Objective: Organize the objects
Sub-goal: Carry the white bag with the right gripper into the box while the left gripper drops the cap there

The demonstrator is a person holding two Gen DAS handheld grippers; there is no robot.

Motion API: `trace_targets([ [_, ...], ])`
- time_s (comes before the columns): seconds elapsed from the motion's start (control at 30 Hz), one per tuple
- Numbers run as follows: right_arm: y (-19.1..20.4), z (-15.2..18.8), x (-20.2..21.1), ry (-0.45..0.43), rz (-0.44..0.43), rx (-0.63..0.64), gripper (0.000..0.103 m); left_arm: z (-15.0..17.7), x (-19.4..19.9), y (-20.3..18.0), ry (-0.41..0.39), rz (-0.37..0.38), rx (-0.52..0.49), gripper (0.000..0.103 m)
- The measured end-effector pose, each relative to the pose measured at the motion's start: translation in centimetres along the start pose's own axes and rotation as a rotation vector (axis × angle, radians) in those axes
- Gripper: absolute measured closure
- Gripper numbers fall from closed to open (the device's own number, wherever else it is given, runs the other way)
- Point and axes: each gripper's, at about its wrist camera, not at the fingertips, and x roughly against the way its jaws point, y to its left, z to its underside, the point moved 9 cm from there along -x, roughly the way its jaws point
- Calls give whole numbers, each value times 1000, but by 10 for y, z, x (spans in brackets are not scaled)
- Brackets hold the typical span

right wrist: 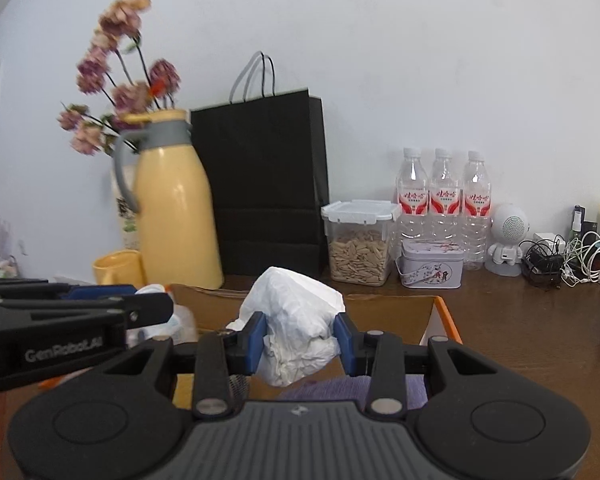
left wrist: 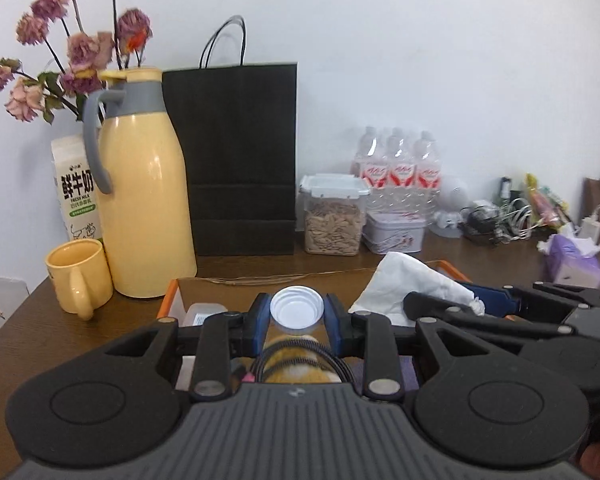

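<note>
We hold a white cap [left wrist: 297, 307] in the left gripper [left wrist: 296, 322], clamped betw. both pads, and a crumpled white tissue [right wrist: 296, 320] in the right gripper [right wrist: 300, 340], also pinched. Both hang over the open cardboard box [right wrist: 432, 312] near the desk's [left wrist: 28, 320] front edge. Risk: the cap sits shallow and may slip; the grippers are close and may collide. Free room is at the desk's right side.

Black linkage claw [left wrist: 296, 322], blue pads [right wrist: 257, 344], ribbed grey base, silver rivets
</note>
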Motion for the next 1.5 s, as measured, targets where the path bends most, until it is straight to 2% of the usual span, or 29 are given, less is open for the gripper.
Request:
trace_targets([
  [0.1, -4, 3, -26, 20, 27, -13, 67, 0, -28, 6, 26, -51, 12, 73],
  [0.2, -10, 12, -41, 45, 38, -39, 67, 9, -44, 14, 55, -63, 55, 73],
  [0.37, -11, 27, -49, 90, 33, -39, 66, 17, -48, 11, 70, -45, 34, 73],
  [0.47, -12, 31, -48, 103, 35, -37, 61, 19, -47, 12, 79, -57, 29, 73],
  [0.53, -13, 33, -45, 106, 37, -43, 50, 19, -46, 11, 79, -65, 17, 67],
  [0.6, -14, 33, -42, 103, 40, -49, 46, 18, -42, 10, 68, -69, 9, 46],
  [0.63, -15, 32, -40, 101, 45, -47, 45, 17, -40, 9, 60, -73, 5, 42],
  [0.67, -15, 32, -39, 101, 47, -48, 41, 15, -38, 9, 50, -77, 1, 32],
  [0.7, -16, 32, -37, 99, 48, -50, 30, 14, -36, 8, 41, -81, -2, 22],
  [0.73, -17, 32, -36, 97, 54, -54, 14, 13, -33, 8, 33, -83, -2, 18],
  [0.83, -21, 30, -32, 82, 61, -67, 3, 10, -28, 5, 15, -84, -6, 2],
  [0.87, -22, 29, -31, 79, 58, -74, 0, 9, -26, 5, 6, -86, -5, 0],
  [1.23, -26, 20, -12, 40, 59, -78, 0, 0, -8, 8, -37, -88, 13, 0],
  [1.5, -26, 10, 32, -21, 46, -56, 0, -6, 37, 20, -101, -77, 44, 0],
])
